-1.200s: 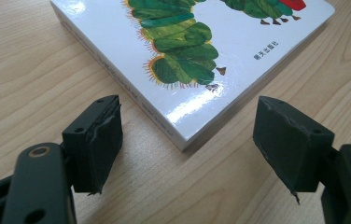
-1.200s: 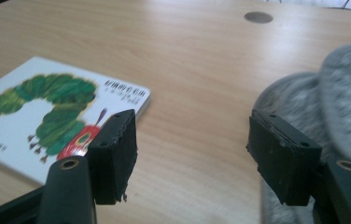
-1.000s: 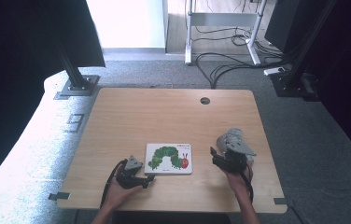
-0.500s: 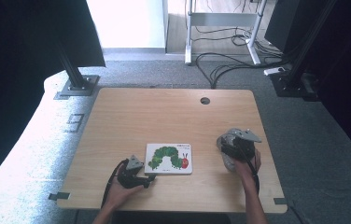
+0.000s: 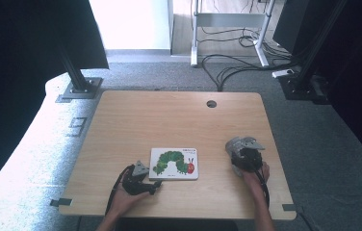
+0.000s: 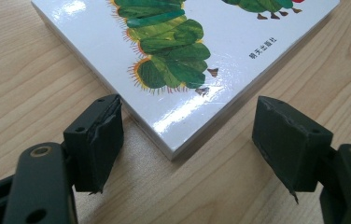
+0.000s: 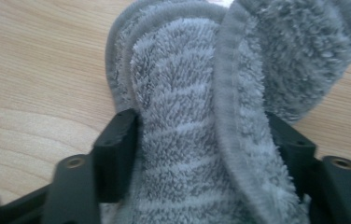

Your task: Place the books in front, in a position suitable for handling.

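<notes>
A white picture book (image 5: pixel 174 162) with a green caterpillar on its cover lies flat near the front of the wooden table (image 5: pixel 169 115). My left gripper (image 5: pixel 156 184) rests low at the book's front left corner. In the left gripper view the jaws of the left gripper (image 6: pixel 190 109) stand open on either side of that corner of the book (image 6: pixel 178 56), without touching it. At the front right, my right gripper (image 5: pixel 241 151) has a grey fluffy cloth (image 5: pixel 244 143) between its jaws. These have just been closing, and the pads of the right gripper (image 7: pixel 201 126) press into the bunched cloth (image 7: pixel 183 93) just above the tabletop.
A round cable hole (image 5: pixel 211 103) sits near the table's far edge. Beyond the table are grey carpet, loose cables (image 5: pixel 237 67) and black stand feet (image 5: pixel 80 89). Bare wood stretches across the table's middle and back.
My right hand has sunk toward the table and shifted a little to the right, with the cloth still at its jaws. The left gripper and the book have stayed put.
</notes>
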